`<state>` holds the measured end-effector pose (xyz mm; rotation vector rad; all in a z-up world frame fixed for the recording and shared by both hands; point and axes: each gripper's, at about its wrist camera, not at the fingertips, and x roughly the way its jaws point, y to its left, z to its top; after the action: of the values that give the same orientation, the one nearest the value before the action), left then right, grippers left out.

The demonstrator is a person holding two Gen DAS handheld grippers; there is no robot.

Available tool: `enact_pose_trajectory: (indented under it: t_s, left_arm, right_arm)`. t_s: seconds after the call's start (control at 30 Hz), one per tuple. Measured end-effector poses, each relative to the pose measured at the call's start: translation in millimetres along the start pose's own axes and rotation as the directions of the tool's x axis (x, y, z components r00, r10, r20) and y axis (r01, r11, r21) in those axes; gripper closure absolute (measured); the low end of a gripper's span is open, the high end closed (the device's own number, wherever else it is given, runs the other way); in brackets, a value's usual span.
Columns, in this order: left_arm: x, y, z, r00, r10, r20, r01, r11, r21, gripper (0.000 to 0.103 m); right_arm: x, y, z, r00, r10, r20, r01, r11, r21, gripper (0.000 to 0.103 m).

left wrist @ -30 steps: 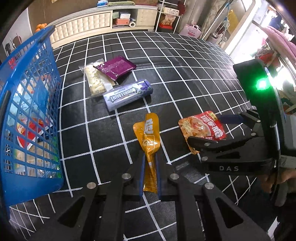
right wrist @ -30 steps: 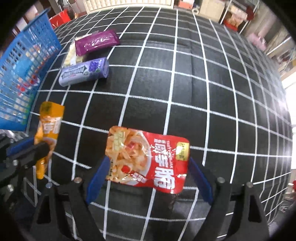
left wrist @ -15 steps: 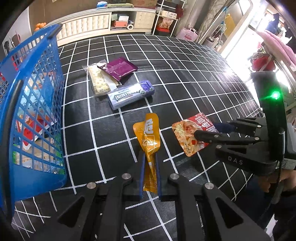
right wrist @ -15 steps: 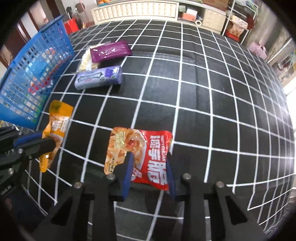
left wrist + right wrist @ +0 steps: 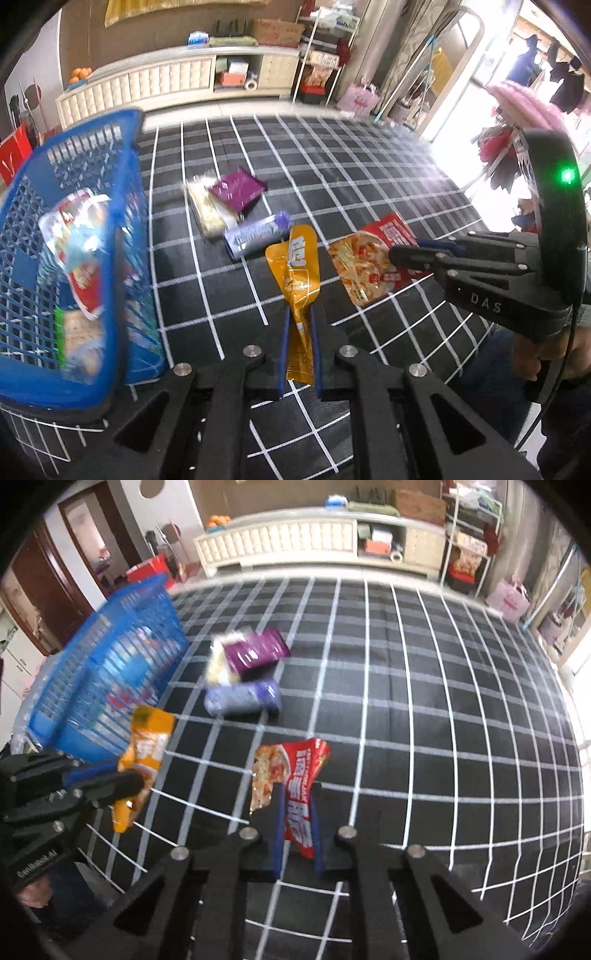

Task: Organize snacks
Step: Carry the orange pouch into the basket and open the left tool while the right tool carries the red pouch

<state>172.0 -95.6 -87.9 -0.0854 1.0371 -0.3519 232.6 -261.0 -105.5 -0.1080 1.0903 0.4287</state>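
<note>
My left gripper (image 5: 298,325) is shut on an orange snack pouch (image 5: 297,266) and holds it above the black checked table; the pouch also shows in the right wrist view (image 5: 146,753). My right gripper (image 5: 298,812) is shut on a red snack packet (image 5: 295,779), lifted off the table; the packet also shows in the left wrist view (image 5: 369,258). A blue mesh basket (image 5: 122,221) with several snacks inside stands at the left, also in the right wrist view (image 5: 110,679). A purple packet (image 5: 236,190), a pale cracker pack (image 5: 208,212) and a lilac gum pack (image 5: 256,236) lie on the table.
The black table with white grid lines (image 5: 424,701) stretches to the right and back. A long white cabinet (image 5: 295,542) and shelves stand behind it. The other gripper's body (image 5: 509,280) is close on the right in the left wrist view.
My right gripper closed on the red packet and lifted it. Both grippers rose from the table with their snacks. The basket now looks nearer on the left.
</note>
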Motion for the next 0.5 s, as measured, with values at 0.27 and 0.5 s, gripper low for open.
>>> enact_pose_trajectory:
  t_s: [0.27, 0.5]
  left_arm:
    - [-76.1, 27.3, 18.6, 0.993, 0.024, 0.118, -0.025, 1.0, 0.001, 0.094]
    - [-114.0, 74.7, 19.3, 0.984, 0.101, 0.144, -0.095, 0.994, -0.05, 0.094]
  right_arm:
    - [-51.8, 64.5, 43.6, 0.987, 0.071, 0.141, -0.058, 0.994, -0.092, 0.088]
    - [-58.8, 133.7, 70.8, 0.97, 0.155, 0.189, -0.12, 0.975, -0.188, 0.088]
